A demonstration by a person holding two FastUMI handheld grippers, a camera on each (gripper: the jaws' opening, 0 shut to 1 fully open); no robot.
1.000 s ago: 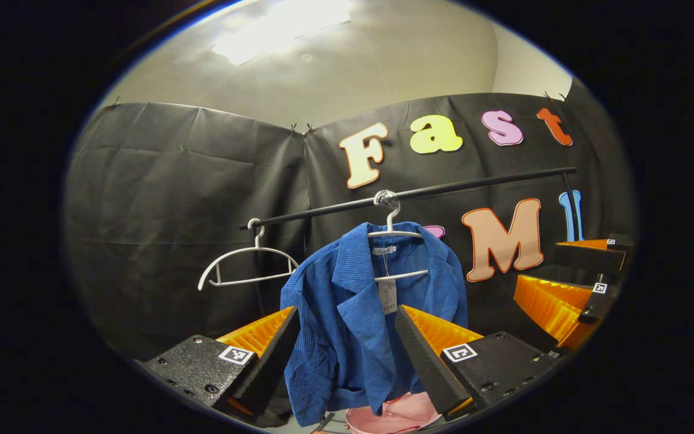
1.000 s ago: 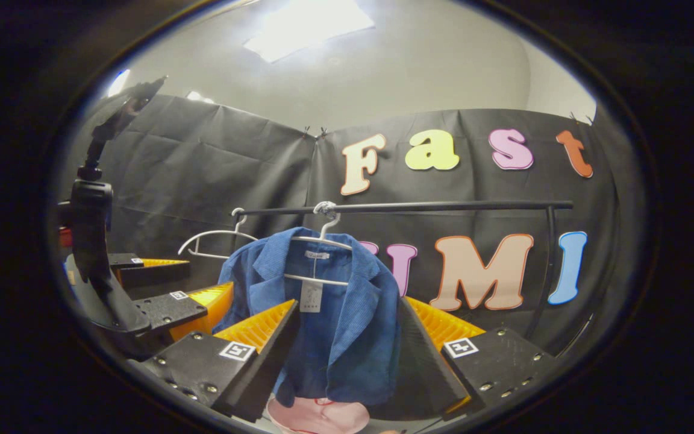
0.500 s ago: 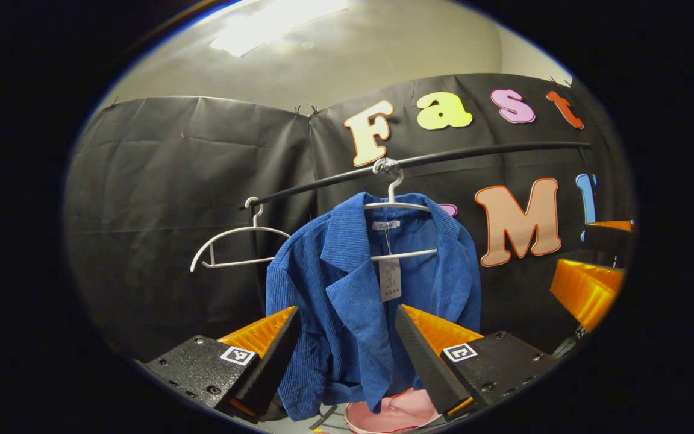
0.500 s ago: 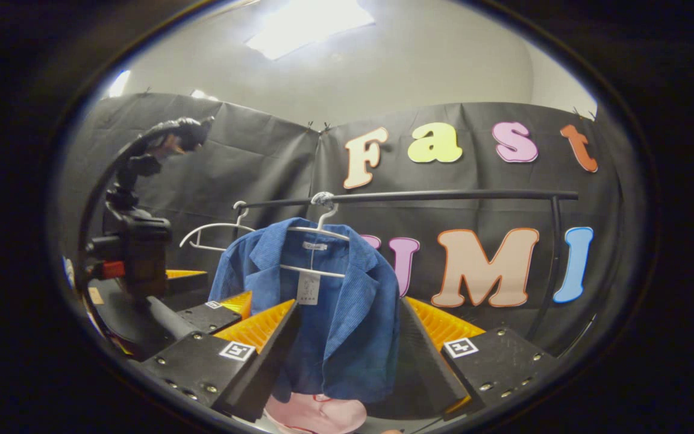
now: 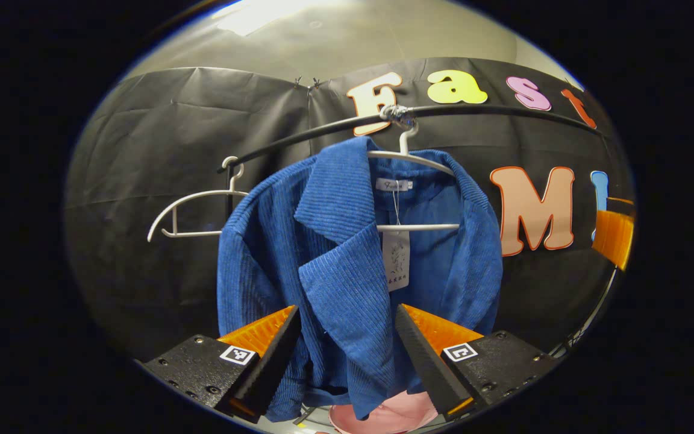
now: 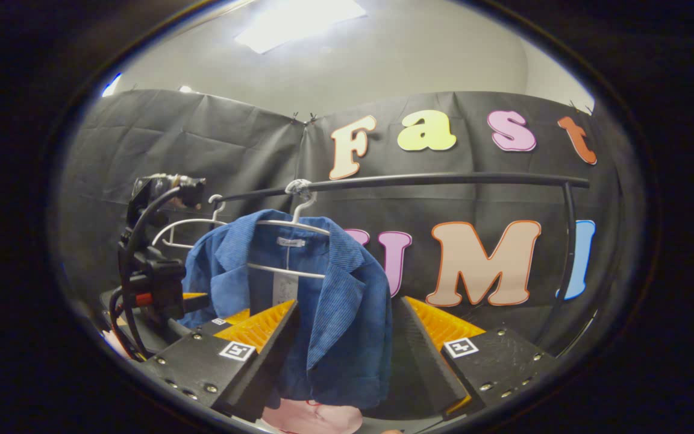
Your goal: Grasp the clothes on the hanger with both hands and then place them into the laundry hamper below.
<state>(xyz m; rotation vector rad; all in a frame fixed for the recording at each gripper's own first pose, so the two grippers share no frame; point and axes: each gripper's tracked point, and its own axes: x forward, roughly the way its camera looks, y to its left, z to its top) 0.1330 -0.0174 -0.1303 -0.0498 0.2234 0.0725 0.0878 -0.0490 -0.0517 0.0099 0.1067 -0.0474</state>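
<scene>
Jacket: blue jacket (image 5: pixel 353 265) hangs on a white hanger (image 5: pixel 410 157) from the black rail (image 5: pixel 299 135), at 12 o'clock.
Left gripper (image 5: pixel 347 337): fingers spread wide, holding nothing, before the jacket.
Right gripper (image 6: pixel 347 328): fingers likewise apart, empty.
Hamper: pink hamper (image 5: pixel 395 413), 6 o'clock below the jacket.

Blue jacket (image 6: pixel 335 319) on hanger (image 6: pixel 290 226) — right tool (image 6: pixel 347 328) open-jawed.
</scene>
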